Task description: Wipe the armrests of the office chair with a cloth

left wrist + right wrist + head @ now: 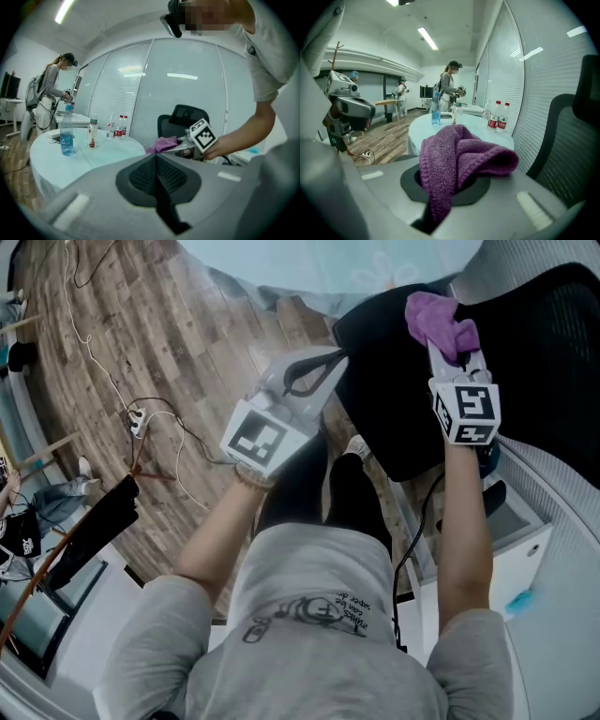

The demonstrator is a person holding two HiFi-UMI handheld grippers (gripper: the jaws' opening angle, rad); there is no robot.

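Over the office chair [394, 381], in the head view, the right gripper [453, 351] pinches a bunched purple cloth [439, 320]; the left gripper [333, 362] hangs just left of the chair; cables [141, 418] trail over the wood floor farther left. Left gripper view: its jaws sit pressed together on nothing; a round table [112, 150] with bottles [66, 138] stands left of the chair. Right gripper view: the cloth fills the clamped jaws and droops over them; the chair's backrest rises at right, the table just behind the cloth.
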